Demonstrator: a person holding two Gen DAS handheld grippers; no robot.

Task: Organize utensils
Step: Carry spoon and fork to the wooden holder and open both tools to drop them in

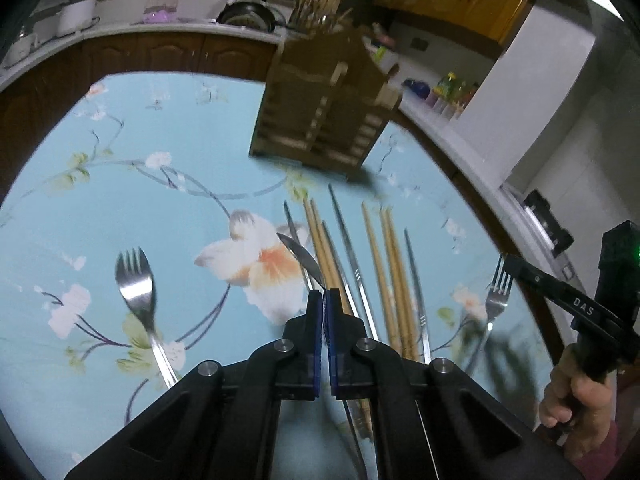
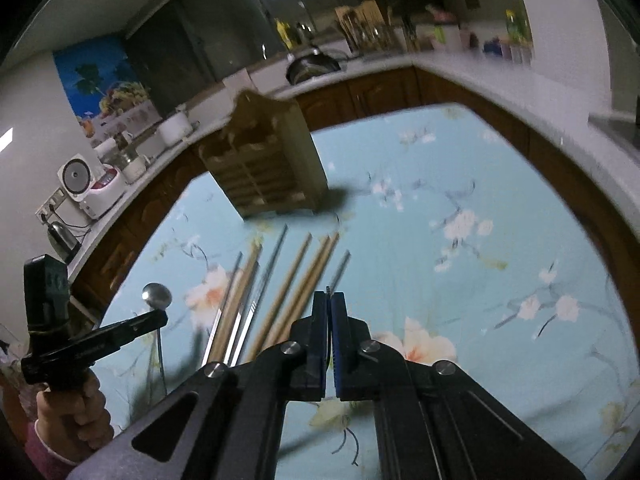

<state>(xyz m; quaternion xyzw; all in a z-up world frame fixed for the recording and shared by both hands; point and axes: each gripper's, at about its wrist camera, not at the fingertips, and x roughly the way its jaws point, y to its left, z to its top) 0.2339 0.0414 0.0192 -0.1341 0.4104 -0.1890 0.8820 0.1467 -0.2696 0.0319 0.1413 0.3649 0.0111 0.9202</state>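
Sorting barely begun: left gripper (image 1: 322, 292) jaws clamped on a spoon (image 1: 301, 258), right gripper (image 2: 329, 294) jaws clamped on a fork (image 1: 497, 300), both short of the wooden holder (image 1: 326, 110); chopsticks (image 1: 384, 272) and second fork (image 1: 136, 284) lying before it.

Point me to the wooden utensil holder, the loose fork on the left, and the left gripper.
wooden utensil holder (image 1: 320, 120), left wrist view, front slats.
fork (image 1: 134, 280), left wrist view, tines.
left gripper (image 1: 323, 294), left wrist view, fingertips.
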